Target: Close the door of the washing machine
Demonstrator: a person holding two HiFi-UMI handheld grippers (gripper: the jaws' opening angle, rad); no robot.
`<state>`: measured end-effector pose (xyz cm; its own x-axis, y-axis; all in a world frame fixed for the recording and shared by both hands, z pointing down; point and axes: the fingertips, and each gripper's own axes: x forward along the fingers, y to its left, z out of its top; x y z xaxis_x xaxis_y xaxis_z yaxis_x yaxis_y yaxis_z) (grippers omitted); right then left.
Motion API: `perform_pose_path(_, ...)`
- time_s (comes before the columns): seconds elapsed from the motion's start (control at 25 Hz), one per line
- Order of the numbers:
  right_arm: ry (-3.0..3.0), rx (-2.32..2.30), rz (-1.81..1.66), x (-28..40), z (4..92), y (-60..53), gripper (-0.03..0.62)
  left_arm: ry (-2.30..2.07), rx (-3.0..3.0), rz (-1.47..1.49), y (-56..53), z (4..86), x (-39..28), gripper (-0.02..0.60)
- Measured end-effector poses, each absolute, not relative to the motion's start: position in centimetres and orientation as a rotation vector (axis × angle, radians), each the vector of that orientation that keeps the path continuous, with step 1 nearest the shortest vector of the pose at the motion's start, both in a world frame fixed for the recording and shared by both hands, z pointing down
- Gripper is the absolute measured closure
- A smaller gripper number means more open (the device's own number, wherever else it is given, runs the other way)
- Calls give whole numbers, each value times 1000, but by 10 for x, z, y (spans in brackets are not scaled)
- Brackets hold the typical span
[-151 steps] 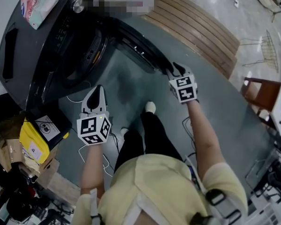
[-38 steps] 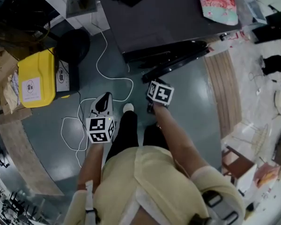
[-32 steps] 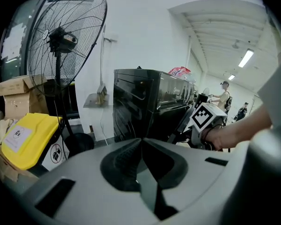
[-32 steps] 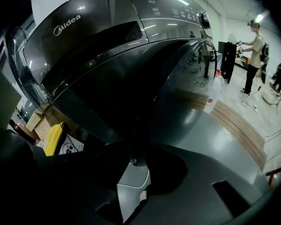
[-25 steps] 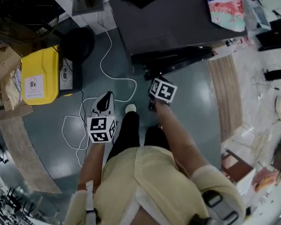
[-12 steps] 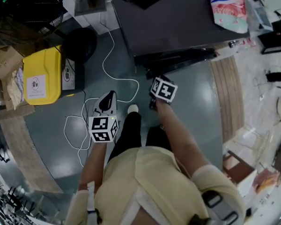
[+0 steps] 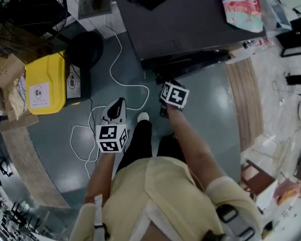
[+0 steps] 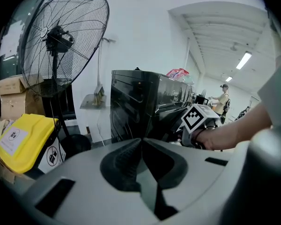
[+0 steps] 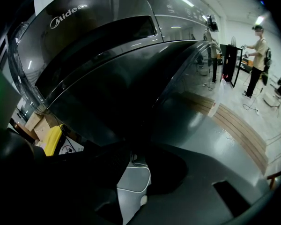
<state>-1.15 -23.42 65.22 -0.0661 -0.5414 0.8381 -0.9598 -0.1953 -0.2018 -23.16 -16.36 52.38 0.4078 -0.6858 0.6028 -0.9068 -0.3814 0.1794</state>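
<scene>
The dark washing machine stands at the top of the head view. Its door lies almost flat against the front, with a narrow gap showing. My right gripper sits at the door's left end, its jaws closed on the door's edge. In the right gripper view the curved dark door fills the space above the right gripper. My left gripper hangs over the floor to the left, apart from the machine. The left gripper is shut with nothing in it, facing the washing machine.
A yellow box and a round black fan base stand left of the machine, and a white cable loops over the floor. A pink pack lies on the machine. A wooden slatted platform is at the right. My shoe is between the grippers.
The door has swung from wide open to nearly against the machine, with my right gripper on its edge. Over the last second both grippers barely shift.
</scene>
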Motion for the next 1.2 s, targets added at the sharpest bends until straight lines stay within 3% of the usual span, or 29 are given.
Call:
perform_pose_path(1.04,-1846,1620,1097,10,589,-189,499,-1317,2237,555,-171,506,-174,574)
perform_pose_path(1.2,-1882,1644,1064,17,576,-181,532,-1311,2236,558,-168,504,-167,574)
